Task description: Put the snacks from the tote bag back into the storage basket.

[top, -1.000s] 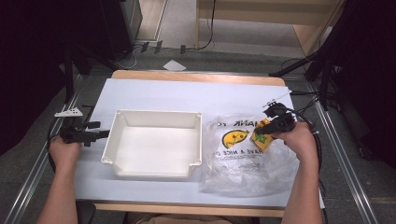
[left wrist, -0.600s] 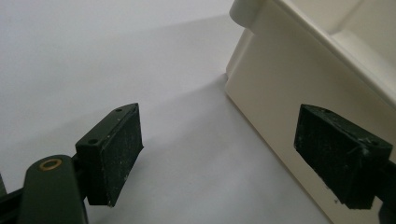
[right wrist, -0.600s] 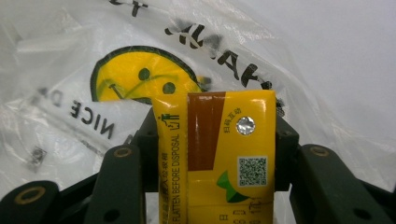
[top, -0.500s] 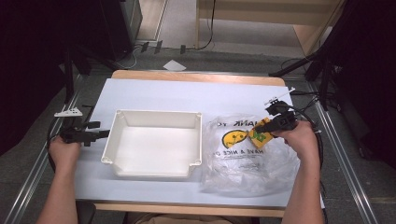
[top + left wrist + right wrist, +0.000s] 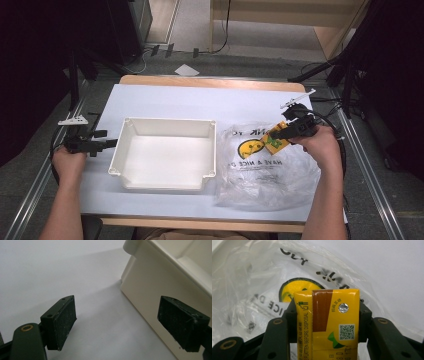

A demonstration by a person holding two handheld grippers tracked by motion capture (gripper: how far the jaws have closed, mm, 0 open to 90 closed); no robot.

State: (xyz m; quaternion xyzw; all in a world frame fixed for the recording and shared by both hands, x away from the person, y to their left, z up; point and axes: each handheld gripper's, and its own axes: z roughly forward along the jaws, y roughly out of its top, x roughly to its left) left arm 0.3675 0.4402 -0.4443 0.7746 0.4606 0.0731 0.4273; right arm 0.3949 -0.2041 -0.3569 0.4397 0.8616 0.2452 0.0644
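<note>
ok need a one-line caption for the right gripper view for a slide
Hand-held gripper clamps a yellow drink carton above a clear smiley-print plastic bag.

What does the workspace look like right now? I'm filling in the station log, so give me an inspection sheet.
Surface: table under a white cover, wood edge at the far side.
Job's things: yellow carton clamped in the right gripper, above the clear plastic bag; white bin beside the bag, nothing seen inside.
Clutter: nothing seen.
Grippers: left gripper open beside the bin's wall, holding nothing.
Cables: black cable trails from the right gripper.
Surroundings: grey floor, paper scrap beyond the table.
</note>
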